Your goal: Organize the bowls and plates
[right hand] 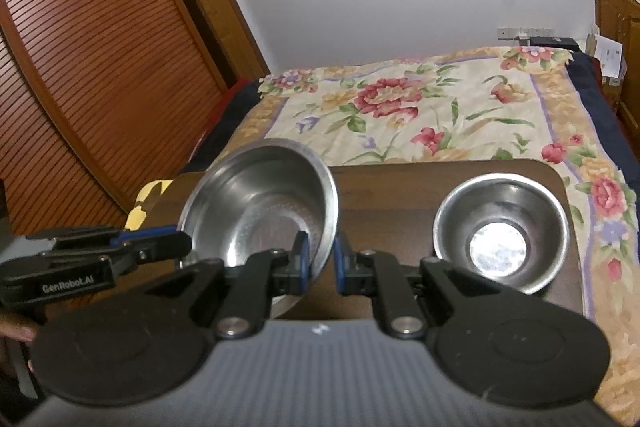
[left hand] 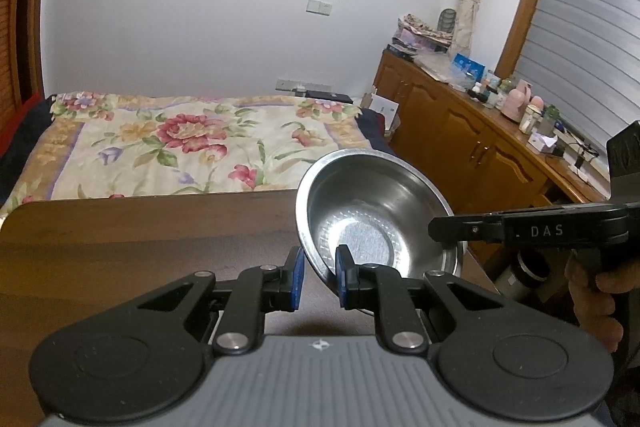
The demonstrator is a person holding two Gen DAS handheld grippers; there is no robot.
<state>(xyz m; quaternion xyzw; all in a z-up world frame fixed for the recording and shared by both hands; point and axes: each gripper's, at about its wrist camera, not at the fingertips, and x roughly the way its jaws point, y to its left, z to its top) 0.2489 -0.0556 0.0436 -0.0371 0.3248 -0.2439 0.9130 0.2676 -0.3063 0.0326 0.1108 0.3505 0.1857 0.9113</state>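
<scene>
Steel bowl (right hand: 260, 211), large, tilted with its near rim raised, sits over the left part of the dark wooden tabletop (right hand: 400, 187). Right gripper (right hand: 320, 259): blue pads either side of the bowl's right-hand rim, one inside the wall and one outside, jaws closed on it. Left gripper (left hand: 318, 281): jaws part open, the right pad inside the bowl's near wall, the left pad outside and apart from the metal, so it straddles the rim without clamping; from the right wrist view its fingers (right hand: 160, 243) reach in at the bowl's left edge. Whether the bowl's underside touches the tabletop cannot be told. Second steel bowl (right hand: 502, 235), smaller, stands upright on the right part of the tabletop, well apart from the first and untouched. No plates in view. Bed (right hand: 400, 107) with floral cover lies just beyond the tabletop's far edge; wooden cabinet (left hand: 460, 131) with clutter stands to the right. Judged step: carrying the large bowl toward a place beside or under the smaller one. Risks: thin polished rim held at one point only, so the bowl could pivot or slip out of the pads if swung quickly; a tilted set-down could make it rock or clatter; a wide sweep rightward could knock the small bowl toward the tabletop's edge.
</scene>
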